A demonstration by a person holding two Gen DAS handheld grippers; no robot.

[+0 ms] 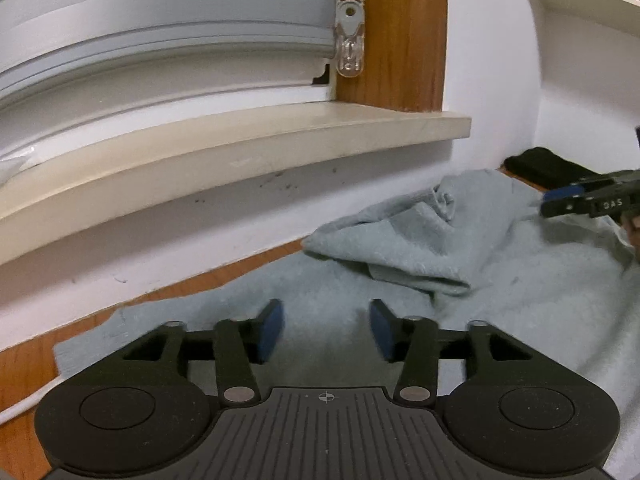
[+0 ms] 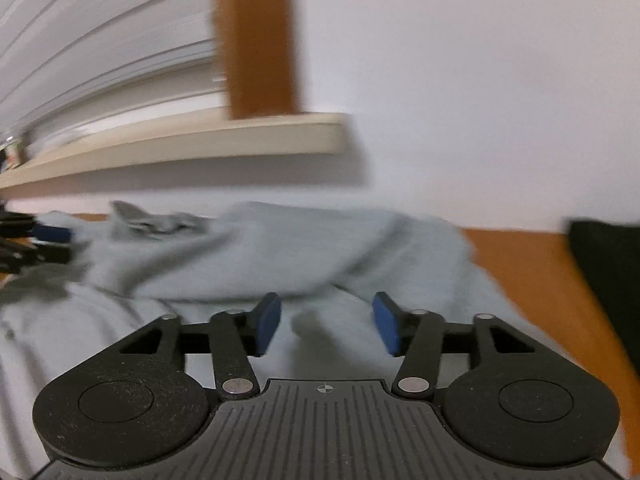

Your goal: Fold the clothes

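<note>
A pale grey-green garment (image 1: 500,280) lies spread over the orange-brown wooden bench (image 1: 24,368), with 1 part bunched into a rumpled fold (image 1: 400,240) toward the wall. The left tongs (image 1: 326,330) hover over its flat near part, released, blue pads apart with nothing pinched. The right tongs (image 2: 326,326) likewise stand released above the cloth, in a blurred view. Behind runs a white wall (image 1: 488,60), a cream windowsill (image 1: 240,148), a wooden frame (image 1: 396,32) and lowered blinds (image 1: 160,20). A dark cloth (image 1: 548,168) lies beyond.
</note>
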